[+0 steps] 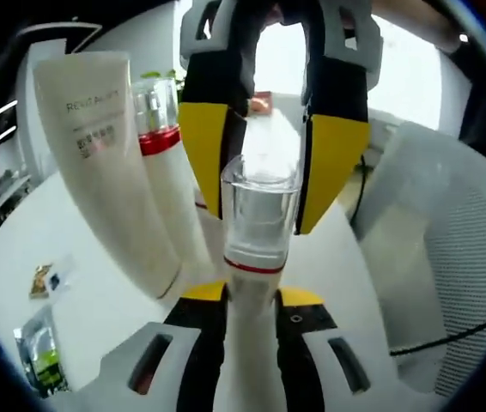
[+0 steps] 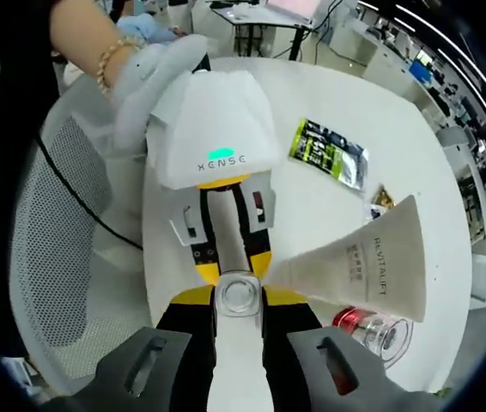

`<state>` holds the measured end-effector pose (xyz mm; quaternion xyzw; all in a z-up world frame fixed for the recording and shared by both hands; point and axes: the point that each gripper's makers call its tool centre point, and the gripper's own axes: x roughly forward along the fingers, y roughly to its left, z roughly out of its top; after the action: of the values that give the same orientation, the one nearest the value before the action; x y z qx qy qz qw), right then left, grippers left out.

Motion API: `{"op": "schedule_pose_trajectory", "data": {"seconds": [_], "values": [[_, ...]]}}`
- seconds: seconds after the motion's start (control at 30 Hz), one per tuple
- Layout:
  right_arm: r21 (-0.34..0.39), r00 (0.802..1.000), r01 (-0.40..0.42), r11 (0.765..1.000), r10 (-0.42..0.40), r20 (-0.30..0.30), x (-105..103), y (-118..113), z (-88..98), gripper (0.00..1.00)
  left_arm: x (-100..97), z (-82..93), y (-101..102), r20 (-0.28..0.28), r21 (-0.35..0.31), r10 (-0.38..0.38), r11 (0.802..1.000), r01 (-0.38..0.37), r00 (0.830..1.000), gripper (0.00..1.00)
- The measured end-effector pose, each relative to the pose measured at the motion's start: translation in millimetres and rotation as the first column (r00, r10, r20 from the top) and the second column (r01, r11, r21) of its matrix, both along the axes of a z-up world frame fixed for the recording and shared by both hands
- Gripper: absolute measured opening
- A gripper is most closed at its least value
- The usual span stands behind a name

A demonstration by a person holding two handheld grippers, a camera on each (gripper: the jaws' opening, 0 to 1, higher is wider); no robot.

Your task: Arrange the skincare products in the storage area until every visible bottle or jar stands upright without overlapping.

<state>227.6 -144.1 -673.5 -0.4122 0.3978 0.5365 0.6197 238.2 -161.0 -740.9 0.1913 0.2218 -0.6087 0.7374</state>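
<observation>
Clear plastic capped the slim white bottle [image 1: 258, 257] that both grippers held at once. In the left gripper view, the left gripper [image 1: 252, 300] had its jaws closed on the bottle's body just below the red band, while the right gripper [image 1: 273, 163] came in from the far side with its yellow pads pressed to the clear cap. That double grip probably served to steady the bottle or pass it across before it was stood up.

Just beside the bottle, a cream tube [image 1: 106, 163] stood cap-down, and a second red-banded bottle [image 1: 170, 172] stood between the two. Near the tube, small sachets [image 1: 41, 352] lay on the white table [image 1: 88, 292].

In the right gripper view, a hand [image 2: 153, 73] gripped the left gripper's housing. The held bottle's base was hidden behind the jaws, and the sachets' print was too small to read.
</observation>
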Motion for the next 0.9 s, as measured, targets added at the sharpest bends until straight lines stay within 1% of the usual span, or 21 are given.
{"op": "schedule_pose_trajectory", "data": {"seconds": [0.1,0.2,0.37,0.53,0.63,0.83,0.9], "values": [[0.003,1.000,0.003,1.000,-0.003,0.001,5.4,0.9,-0.6,0.19,2.0,-3.0,-1.0,-0.009,0.006,0.001,1.000,-0.001,1.000,0.19],[0.005,1.000,0.002,1.000,-0.002,0.008,9.9,1.8,-0.4,0.19,8.7,-6.2,-1.0,-0.013,0.001,0.010,1.000,-0.010,1.000,0.19],[0.010,1.000,-0.004,1.000,0.004,0.021,17.6,-0.3,-0.3,0.20,16.1,-4.1,-2.6,-0.010,-0.002,0.010,1.000,-0.010,1.000,0.19],[0.023,1.000,0.015,1.000,-0.015,0.018,25.8,-5.0,0.3,0.20,23.7,-3.7,-5.7,-0.012,-0.015,0.012,1.000,-0.012,1.000,0.19],[0.018,1.000,0.020,1.000,-0.021,0.020,28.4,-7.2,0.3,0.20,26.8,-4.8,-6.8,-0.010,-0.012,0.011,1.000,-0.011,1.000,0.19],[0.016,1.000,0.018,1.000,-0.018,0.017,29.1,-6.1,0.3,0.20,26.2,-4.4,-7.5,-0.016,-0.020,0.010,1.000,-0.010,1.000,0.19],[0.013,1.000,0.014,1.000,-0.014,0.019,28.6,-5.4,0.7,0.19,26.3,-6.8,-5.1,-0.016,-0.012,0.014,1.000,-0.015,1.000,0.19]]}}
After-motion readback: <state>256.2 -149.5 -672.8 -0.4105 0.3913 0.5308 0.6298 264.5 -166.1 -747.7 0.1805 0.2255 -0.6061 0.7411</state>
